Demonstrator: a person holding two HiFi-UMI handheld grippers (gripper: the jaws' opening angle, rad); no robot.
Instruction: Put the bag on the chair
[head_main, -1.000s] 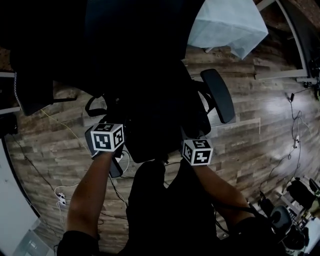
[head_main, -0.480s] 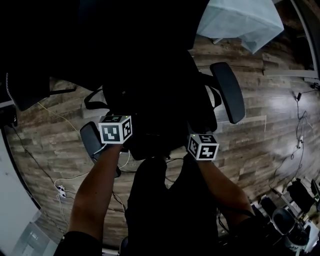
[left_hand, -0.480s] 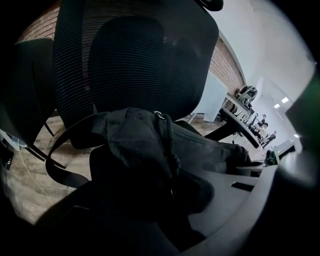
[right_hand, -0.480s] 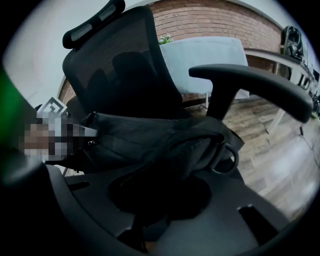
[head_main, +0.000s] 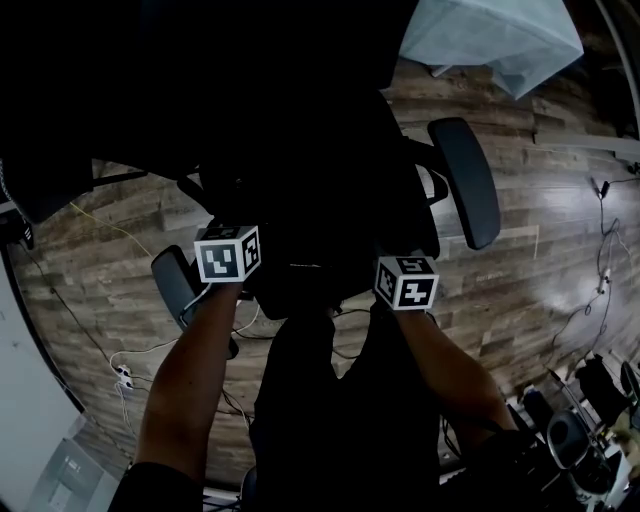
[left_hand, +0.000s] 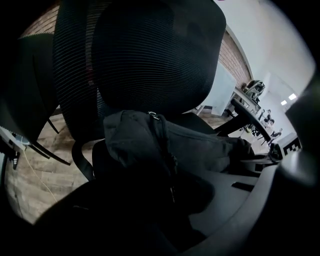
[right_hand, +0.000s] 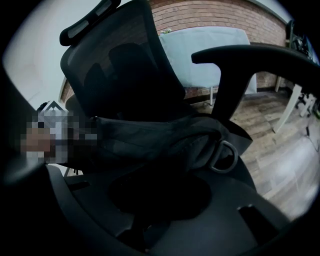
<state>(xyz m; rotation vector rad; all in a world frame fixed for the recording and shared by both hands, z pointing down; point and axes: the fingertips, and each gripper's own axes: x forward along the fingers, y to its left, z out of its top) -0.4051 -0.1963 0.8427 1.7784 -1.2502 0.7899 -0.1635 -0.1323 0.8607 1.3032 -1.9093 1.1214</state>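
A black fabric bag (left_hand: 165, 145) with a metal D-ring (right_hand: 223, 156) hangs low over the seat of a black mesh office chair (left_hand: 150, 60), right in front of its backrest (right_hand: 125, 65). My left gripper (left_hand: 170, 200) is shut on the bag's left end, and my right gripper (right_hand: 155, 200) is shut on its right end beside the ring. In the head view both marker cubes, left (head_main: 228, 254) and right (head_main: 407, 282), sit between the chair's armrests (head_main: 465, 180). The bag and seat there are too dark to separate. I cannot tell whether the bag touches the seat.
A pale blue cloth-covered object (head_main: 490, 40) stands behind the chair on the wooden floor (head_main: 540, 260). Cables (head_main: 120, 380) trail across the floor at the left. Another dark chair (left_hand: 25, 100) stands to the left. Equipment (head_main: 590, 400) clutters the lower right.
Both grippers have sunk with the bag between them, closer to the chair's seat. Their grip looks the same.
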